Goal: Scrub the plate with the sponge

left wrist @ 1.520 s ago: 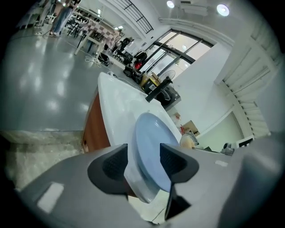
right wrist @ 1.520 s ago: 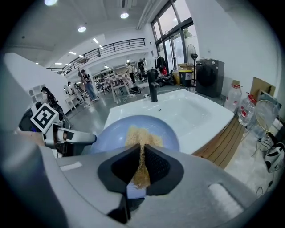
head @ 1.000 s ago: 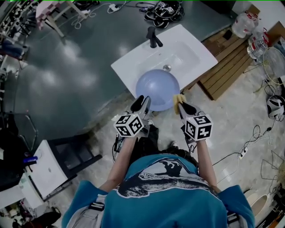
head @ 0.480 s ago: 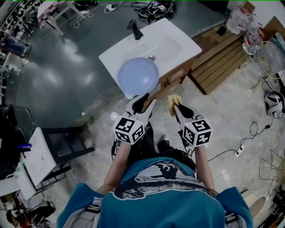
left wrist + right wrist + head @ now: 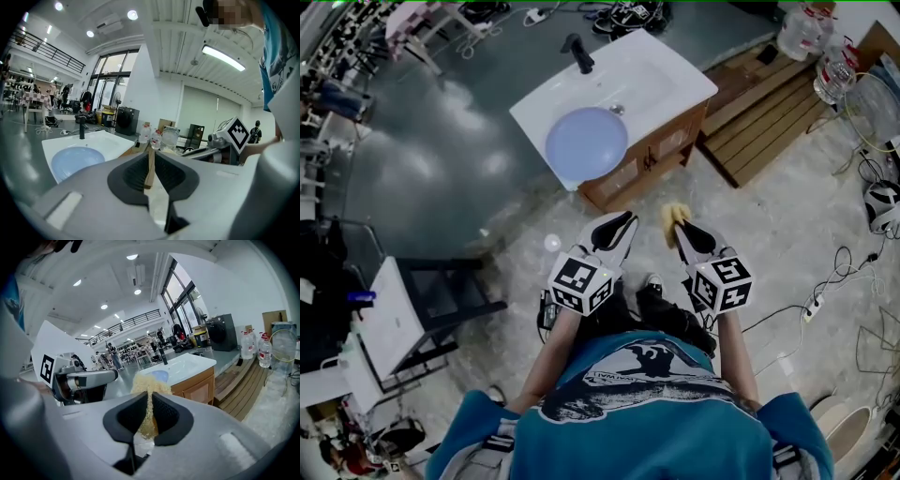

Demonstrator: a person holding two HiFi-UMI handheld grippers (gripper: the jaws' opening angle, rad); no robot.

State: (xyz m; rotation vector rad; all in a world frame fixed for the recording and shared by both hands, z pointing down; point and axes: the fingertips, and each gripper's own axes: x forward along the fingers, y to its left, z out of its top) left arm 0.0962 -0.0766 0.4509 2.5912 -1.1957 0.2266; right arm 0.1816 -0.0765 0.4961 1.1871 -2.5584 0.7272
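The light blue plate (image 5: 586, 142) lies in the basin of the white sink (image 5: 666, 80), far ahead of both grippers. It also shows in the left gripper view as the plate (image 5: 75, 159) and small in the right gripper view as the plate (image 5: 160, 376). My right gripper (image 5: 680, 227) is shut on the yellow sponge (image 5: 670, 214), which sticks out past the pads as a sponge (image 5: 149, 383) in my right gripper (image 5: 150, 401). My left gripper (image 5: 623, 228) hangs over the floor; its jaws have just been closing to a narrow gap with nothing between them, as in my left gripper (image 5: 151, 157).
A black faucet (image 5: 577, 52) stands at the sink's back. The sink sits on a wooden cabinet (image 5: 652, 155). A wooden pallet (image 5: 769, 103) and water bottles (image 5: 825, 56) lie to the right. A dark stool (image 5: 441, 300) stands left. Cables (image 5: 825, 300) trail over the floor.
Both grippers have drawn back from the sink and now hang over the floor, away from the plate. The left jaws have narrowed. The sponge stays in the right gripper.
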